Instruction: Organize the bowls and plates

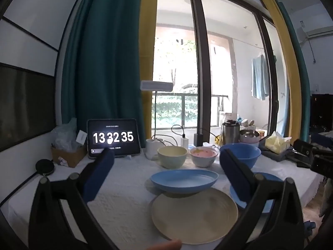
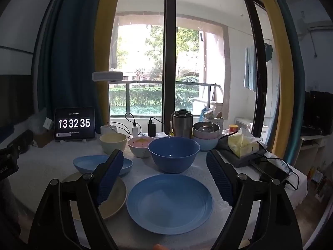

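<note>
On the white cloth stand a cream bowl [image 1: 172, 156], a pink bowl [image 1: 204, 156] and a big blue bowl [image 1: 242, 153] in a row. Nearer lie a deep blue plate [image 1: 184, 180], a beige plate [image 1: 194, 215] and a flat blue plate [image 2: 169, 203]. My left gripper [image 1: 166, 175] is open and empty above the beige plate. My right gripper [image 2: 164, 176] is open and empty above the flat blue plate, with the big blue bowl [image 2: 173, 153] just beyond. The cream bowl [image 2: 113, 143], pink bowl [image 2: 140, 145], deep blue plate [image 2: 87, 163] and beige plate [image 2: 114, 204] lie to its left.
A tablet clock [image 1: 113, 137] stands at the back left beside a box of bags [image 1: 66, 143]. Chargers and cables [image 2: 143, 128], a steel flask [image 2: 182, 123], stacked bowls [image 2: 206, 134] and a tissue pack [image 2: 242, 144] line the back and right. The table edge runs along the right.
</note>
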{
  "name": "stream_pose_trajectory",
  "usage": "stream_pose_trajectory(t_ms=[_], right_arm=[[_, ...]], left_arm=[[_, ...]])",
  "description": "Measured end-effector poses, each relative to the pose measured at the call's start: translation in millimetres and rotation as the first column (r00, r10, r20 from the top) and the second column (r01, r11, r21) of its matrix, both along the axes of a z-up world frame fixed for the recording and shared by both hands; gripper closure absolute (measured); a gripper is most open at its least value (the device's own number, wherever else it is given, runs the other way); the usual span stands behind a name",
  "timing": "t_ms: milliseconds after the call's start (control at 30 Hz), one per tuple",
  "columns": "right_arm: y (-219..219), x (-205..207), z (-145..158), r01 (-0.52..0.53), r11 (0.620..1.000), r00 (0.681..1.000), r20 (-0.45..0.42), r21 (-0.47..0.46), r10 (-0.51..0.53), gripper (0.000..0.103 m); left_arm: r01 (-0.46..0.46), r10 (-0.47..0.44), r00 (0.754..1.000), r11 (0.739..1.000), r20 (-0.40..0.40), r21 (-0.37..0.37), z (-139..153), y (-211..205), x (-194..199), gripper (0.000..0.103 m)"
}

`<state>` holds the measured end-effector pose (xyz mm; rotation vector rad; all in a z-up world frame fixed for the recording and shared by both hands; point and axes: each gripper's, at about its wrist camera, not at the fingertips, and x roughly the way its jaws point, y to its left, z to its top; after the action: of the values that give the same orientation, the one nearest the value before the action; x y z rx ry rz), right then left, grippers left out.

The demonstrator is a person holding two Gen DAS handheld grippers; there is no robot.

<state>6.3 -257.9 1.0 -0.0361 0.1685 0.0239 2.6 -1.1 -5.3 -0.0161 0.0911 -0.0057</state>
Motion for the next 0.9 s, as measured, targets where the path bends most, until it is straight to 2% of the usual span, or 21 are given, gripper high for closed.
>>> stream_pose_trajectory(t_ms=[900], right_arm=[[4.5,1.8,0.9,-0.008,1.000,1.000,-0.015,0.002,0.008,0.018]], left_arm=[[0.010,-0.010,1.000,1.000,-0.002,0.008,-2.4,-4.1,-2.0,0.001]])
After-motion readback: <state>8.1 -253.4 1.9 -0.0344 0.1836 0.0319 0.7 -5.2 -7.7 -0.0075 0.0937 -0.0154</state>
